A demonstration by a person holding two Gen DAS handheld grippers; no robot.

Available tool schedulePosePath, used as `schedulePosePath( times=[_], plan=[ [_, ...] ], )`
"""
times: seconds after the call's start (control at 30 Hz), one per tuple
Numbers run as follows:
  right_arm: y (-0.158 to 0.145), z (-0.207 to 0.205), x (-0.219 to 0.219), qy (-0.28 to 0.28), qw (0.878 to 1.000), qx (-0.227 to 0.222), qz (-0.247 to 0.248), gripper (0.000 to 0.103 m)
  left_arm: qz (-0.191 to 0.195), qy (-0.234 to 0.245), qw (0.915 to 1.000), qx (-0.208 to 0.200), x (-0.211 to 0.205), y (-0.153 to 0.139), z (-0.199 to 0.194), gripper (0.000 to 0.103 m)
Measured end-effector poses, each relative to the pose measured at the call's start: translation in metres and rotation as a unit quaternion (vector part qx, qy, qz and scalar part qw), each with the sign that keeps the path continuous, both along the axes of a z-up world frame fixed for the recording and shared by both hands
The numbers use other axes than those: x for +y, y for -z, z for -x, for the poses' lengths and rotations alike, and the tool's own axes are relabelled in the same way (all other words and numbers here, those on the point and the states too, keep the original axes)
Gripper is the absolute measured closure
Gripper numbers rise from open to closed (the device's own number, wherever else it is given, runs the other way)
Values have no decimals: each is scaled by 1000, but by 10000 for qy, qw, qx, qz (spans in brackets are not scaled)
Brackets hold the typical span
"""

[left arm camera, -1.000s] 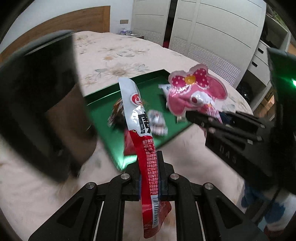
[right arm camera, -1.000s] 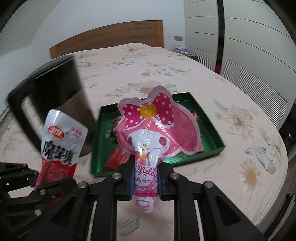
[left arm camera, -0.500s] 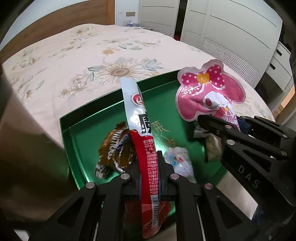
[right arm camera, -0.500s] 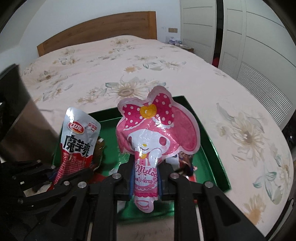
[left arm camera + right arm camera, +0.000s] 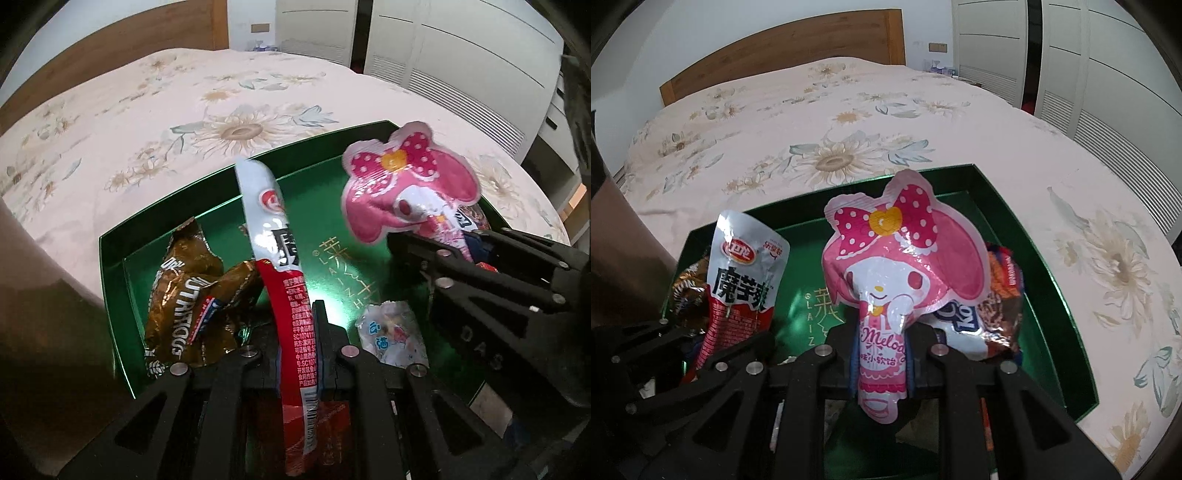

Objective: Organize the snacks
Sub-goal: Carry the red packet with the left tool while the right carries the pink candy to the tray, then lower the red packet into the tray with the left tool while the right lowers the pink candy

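Note:
A green tray lies on the bed. My left gripper is shut on a red-and-silver snack packet, held upright over the tray's near left part. To its right, my right gripper grips a pink bunny-shaped candy pouch by its lower end. Its jaws are opening, with the pouch still pinched between the pads. The right wrist view shows the left gripper with its packet at the left. The pink pouch stands at the right in the left wrist view.
In the tray lie a brown crumpled wrapper, a small white candy pack, a blue-and-white packet and an orange-brown packet. A dark brown object fills the left edge. Floral bedspread surrounds the tray; white wardrobes stand behind.
Both grippers have come down and forward over the green tray with their packets. The dark object at the left has slid to the frame's edge.

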State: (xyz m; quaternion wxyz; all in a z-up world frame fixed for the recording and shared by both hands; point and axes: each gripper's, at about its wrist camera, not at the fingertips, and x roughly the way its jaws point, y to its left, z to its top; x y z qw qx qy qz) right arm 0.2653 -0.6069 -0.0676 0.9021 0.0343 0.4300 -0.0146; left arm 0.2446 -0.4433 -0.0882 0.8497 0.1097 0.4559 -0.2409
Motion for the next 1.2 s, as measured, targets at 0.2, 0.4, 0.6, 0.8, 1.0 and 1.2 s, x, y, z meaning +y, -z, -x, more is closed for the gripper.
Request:
schedulePosePath(
  times=[0.2, 0.4, 0.6, 0.8, 1.0, 1.2],
  plan=[
    [8, -1, 3, 1, 9998, 125, 160, 57, -102, 31, 9998, -163, -3, -2, 6, 90],
    [12, 3, -1, 102, 9994, 206, 266, 54, -88, -28, 9999, -135, -1, -4, 6, 89],
    [12, 4, -2, 126, 9991, 220, 326, 51, -71, -31, 9998, -170, 0, -5, 6, 89],
    [13, 5, -2, 126, 9993, 167, 311, 45, -93, -43, 9998, -178, 0, -3, 6, 88],
    [16, 8, 0, 46, 9995, 49, 299, 28, -116, -39, 9998, -169, 0, 1, 8, 85],
    [16, 10, 4, -9, 9994, 16, 340, 14, -118, -104, 9998, -126, 2, 2, 7, 79]
  ],
)
